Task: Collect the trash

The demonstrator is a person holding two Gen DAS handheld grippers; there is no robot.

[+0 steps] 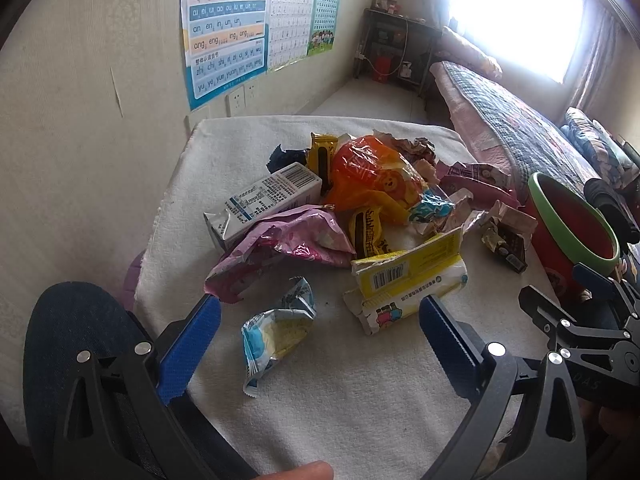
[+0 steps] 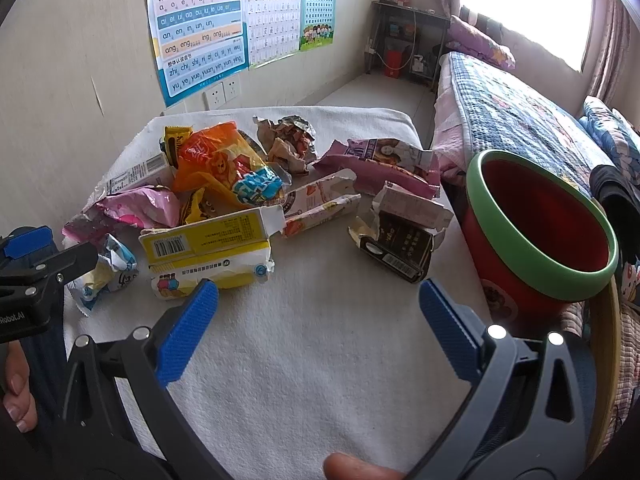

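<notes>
Wrappers [image 1: 276, 332] light, crinkly, slippery; best pinched at a crumpled edge. Fingers [image 1: 192, 344] of both grippers wide open, empty.

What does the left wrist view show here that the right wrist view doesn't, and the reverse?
Only the left wrist view shows the whole milk carton and the dark blue wrapper behind it. Only the right wrist view shows the bin's full rim and red inside. Both show the yellow box, the orange bag, and both open, empty hand-held grippers, left and right.
</notes>
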